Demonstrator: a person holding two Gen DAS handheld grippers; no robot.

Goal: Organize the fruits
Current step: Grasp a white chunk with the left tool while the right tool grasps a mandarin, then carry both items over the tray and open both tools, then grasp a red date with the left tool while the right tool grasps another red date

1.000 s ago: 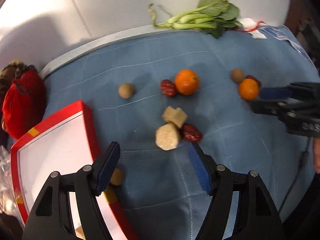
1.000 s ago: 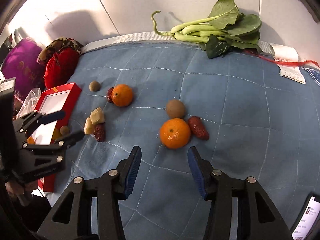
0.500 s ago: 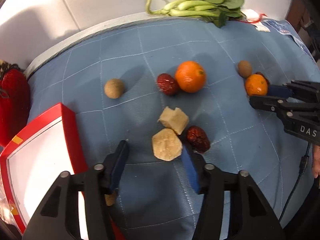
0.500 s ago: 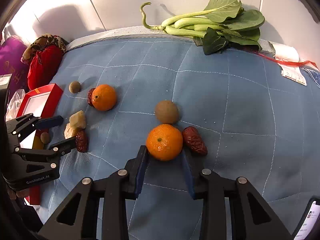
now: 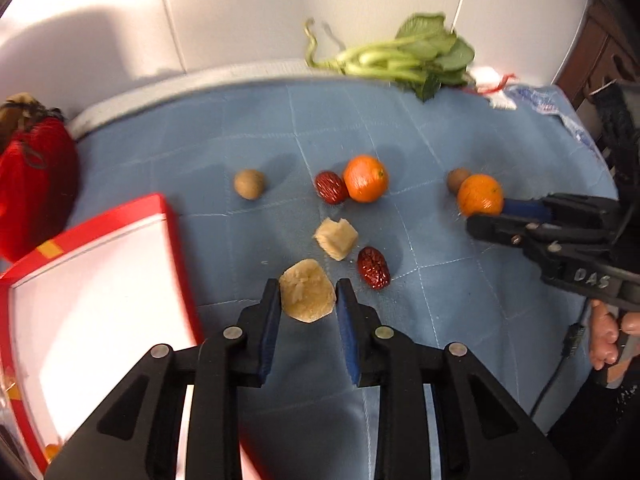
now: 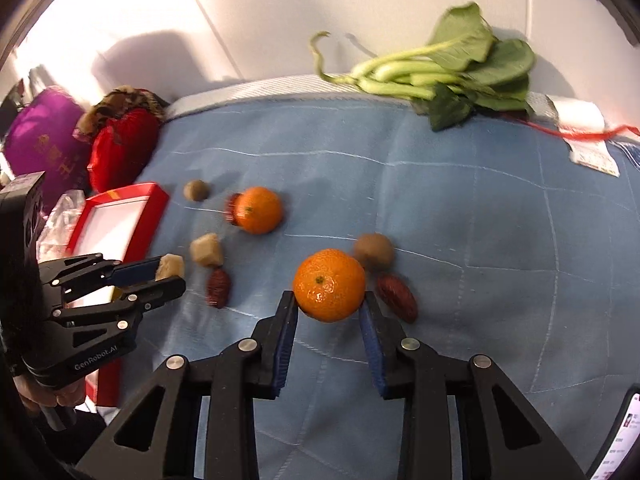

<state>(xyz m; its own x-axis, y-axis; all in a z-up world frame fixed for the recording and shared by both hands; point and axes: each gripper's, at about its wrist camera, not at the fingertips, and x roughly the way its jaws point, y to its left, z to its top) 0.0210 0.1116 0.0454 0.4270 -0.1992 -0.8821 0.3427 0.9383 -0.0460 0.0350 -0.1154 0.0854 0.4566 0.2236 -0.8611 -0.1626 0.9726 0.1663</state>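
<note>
My left gripper (image 5: 307,296) is shut on a tan lumpy chunk (image 5: 307,297) just above the blue cloth; it also shows in the right wrist view (image 6: 170,267). My right gripper (image 6: 329,308) is shut on an orange (image 6: 329,285), seen too in the left wrist view (image 5: 479,195). A second orange (image 5: 365,178) lies beside a red date (image 5: 330,187). Another tan chunk (image 5: 335,237), a second date (image 5: 373,267) and a brown round fruit (image 5: 249,184) lie on the cloth. A third date (image 6: 398,297) and brown fruit (image 6: 373,251) lie by the right gripper.
A red-rimmed white box (image 5: 92,296) sits at the left edge of the blue cloth (image 5: 460,312). Green leafy vegetables (image 5: 404,58) lie at the back by the wall. A red pouch (image 5: 34,184) and a purple bag (image 6: 44,148) sit at the far left. A phone (image 6: 620,440) lies at the right.
Both grippers moved forward and closed: the left onto the tan chunk, the right onto the near orange. The orange now stands slightly lifted between the pads.
</note>
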